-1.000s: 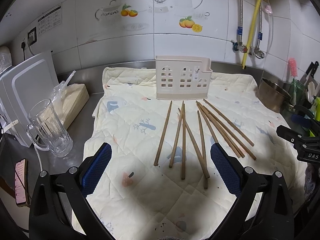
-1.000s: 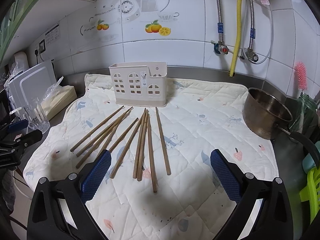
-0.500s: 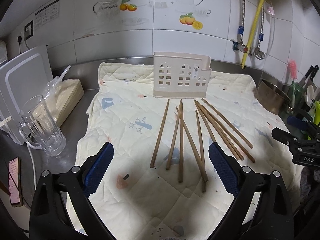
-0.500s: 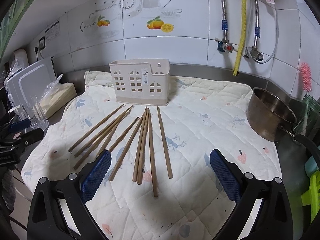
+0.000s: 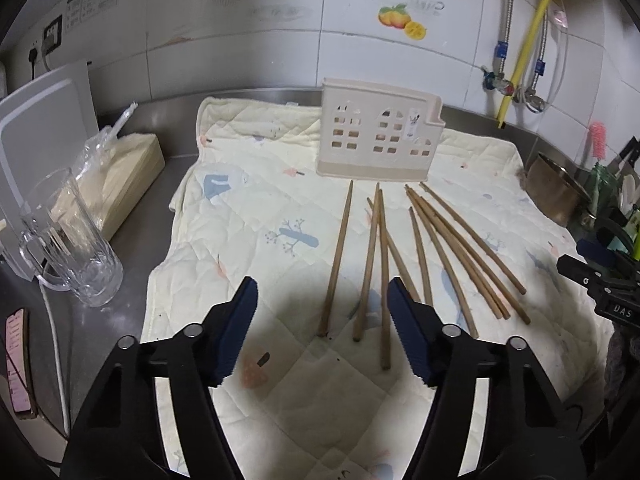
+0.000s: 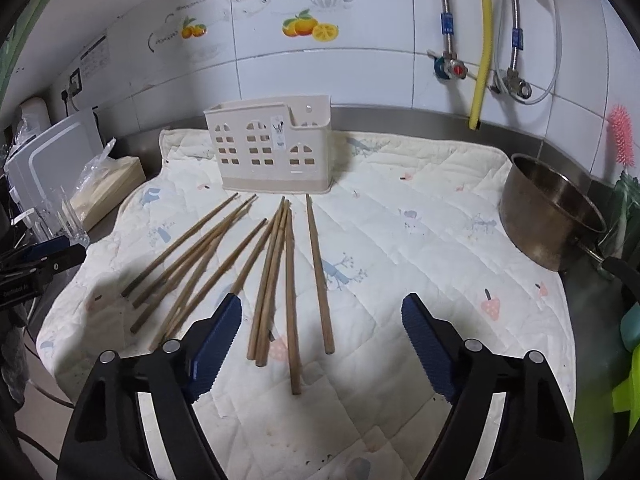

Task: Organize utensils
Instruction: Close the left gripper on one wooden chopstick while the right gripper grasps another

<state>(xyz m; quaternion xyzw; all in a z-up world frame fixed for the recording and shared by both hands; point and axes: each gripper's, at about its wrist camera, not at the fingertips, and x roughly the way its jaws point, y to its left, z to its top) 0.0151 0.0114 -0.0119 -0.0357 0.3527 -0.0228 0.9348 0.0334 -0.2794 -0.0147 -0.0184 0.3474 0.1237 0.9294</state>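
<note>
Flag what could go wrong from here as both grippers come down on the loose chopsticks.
The chopsticks overlap and cross, so the closing right gripper may pinch several or scissor one loose. The left gripper, jaws also narrowing with nothing between them, could do likewise. Dragging sticks could bunch the quilted mat beneath the holder.

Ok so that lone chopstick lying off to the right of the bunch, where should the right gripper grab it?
Best guess: take the lone chopstick near its close end, coming down from above with the right gripper. It lies flat on the quilted mat, apart from the other chopsticks, so the fingers can straddle it crosswise there. The jaws have just been closing, nothing between them.
</note>
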